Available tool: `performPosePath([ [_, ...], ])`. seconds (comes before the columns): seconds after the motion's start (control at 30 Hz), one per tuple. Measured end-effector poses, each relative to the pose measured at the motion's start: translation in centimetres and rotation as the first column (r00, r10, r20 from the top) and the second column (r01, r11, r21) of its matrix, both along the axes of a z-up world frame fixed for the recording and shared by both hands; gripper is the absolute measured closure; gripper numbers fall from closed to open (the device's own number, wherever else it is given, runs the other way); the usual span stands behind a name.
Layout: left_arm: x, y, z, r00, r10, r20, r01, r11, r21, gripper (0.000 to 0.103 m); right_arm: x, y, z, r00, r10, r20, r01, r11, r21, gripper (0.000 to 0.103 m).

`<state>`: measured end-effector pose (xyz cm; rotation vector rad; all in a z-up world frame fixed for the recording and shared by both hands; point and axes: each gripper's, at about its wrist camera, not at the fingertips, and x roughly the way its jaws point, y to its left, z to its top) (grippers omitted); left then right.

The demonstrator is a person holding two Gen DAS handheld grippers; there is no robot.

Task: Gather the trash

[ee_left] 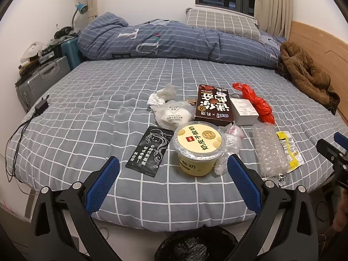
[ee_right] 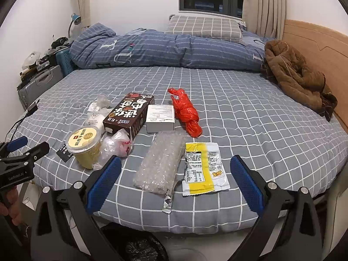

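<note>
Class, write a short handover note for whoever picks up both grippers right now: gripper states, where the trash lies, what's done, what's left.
Left gripper: open, empty, facing the yellow yoghurt tub.
Right gripper: open, empty, facing the clear bubble wrap and yellow-white snack sachet.
Also on the grey checked bed: brown carton, white box, red plastic bag, black sachet.
Black-lined bin sits below the bed edge.
Nothing picked up yet; everything remains.
</note>
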<state>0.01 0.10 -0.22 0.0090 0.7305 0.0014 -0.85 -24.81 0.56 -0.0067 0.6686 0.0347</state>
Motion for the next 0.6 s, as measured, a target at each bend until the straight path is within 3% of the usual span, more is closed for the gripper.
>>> performPosePath([
  [0.6, -0.05, -0.03, -0.02, 1.0, -0.002, -0.001, 0.002, 1.0, -0.002, 0.006, 0.11, 0.15, 0.21, 1.0, 0.001, 0.006, -0.001, 1.0, 0.006, 0.007],
])
